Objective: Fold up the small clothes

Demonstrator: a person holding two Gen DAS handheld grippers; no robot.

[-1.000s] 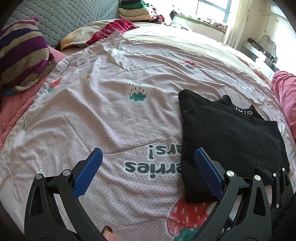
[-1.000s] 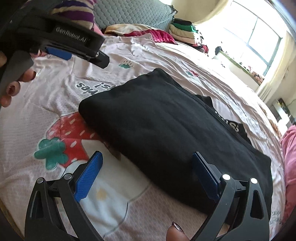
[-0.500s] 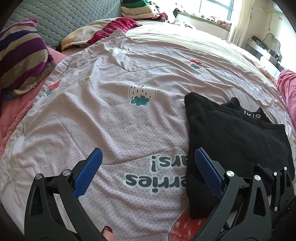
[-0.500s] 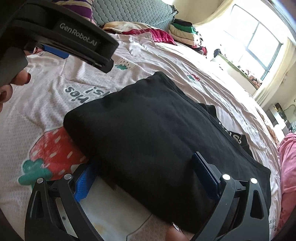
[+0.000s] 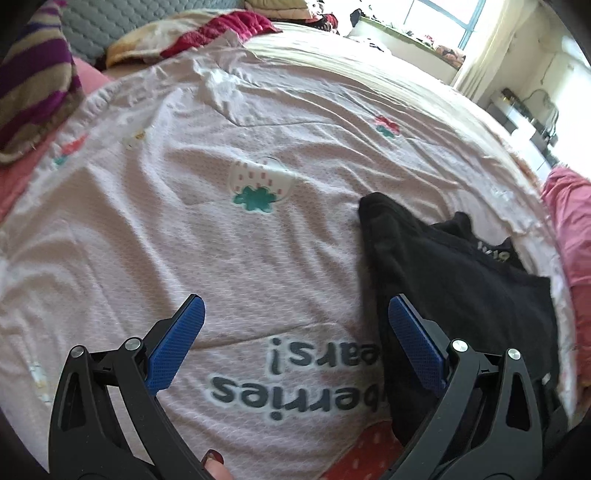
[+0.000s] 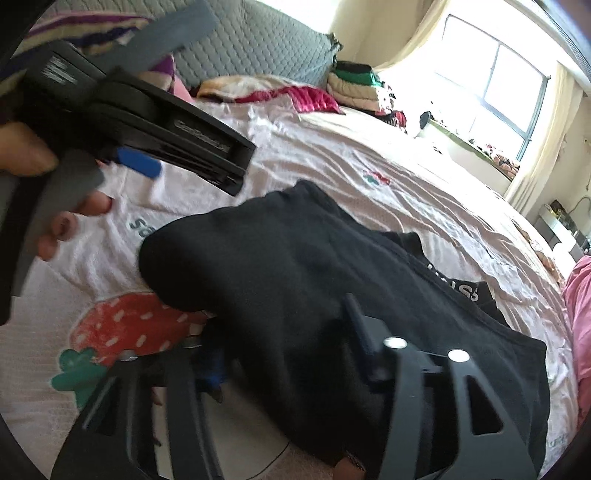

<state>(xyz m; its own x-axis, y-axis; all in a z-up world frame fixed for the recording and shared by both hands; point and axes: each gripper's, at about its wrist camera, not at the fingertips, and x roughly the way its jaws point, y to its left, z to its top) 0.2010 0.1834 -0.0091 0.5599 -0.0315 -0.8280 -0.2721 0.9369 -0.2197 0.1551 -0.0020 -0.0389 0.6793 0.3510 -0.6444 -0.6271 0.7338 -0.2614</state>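
Note:
A black garment (image 6: pixel 314 288) lies folded on the pale strawberry-print bedspread (image 5: pixel 184 229). My right gripper (image 6: pixel 284 343) has closed in on the garment's near edge; the cloth bulges up between its fingers and hides the blue pads. In the left wrist view the garment (image 5: pixel 461 295) lies at the right. My left gripper (image 5: pixel 291 339) is open and empty above the bedspread, its right finger (image 5: pixel 413 343) beside the garment's left edge. The left gripper also shows in the right wrist view (image 6: pixel 140 162), held by a hand at upper left.
A striped purple pillow (image 5: pixel 33 92) and crumpled red and yellow cloth (image 5: pixel 207 33) lie at the bed's head. Folded clothes (image 6: pixel 354 85) are stacked by the quilted headboard. Pink bedding (image 5: pixel 569 229) lies at the right edge. A window is beyond.
My right gripper slid forward onto the garment's near edge and its fingers came together on the cloth, bunching it. My left gripper stayed open and shifted slightly forward.

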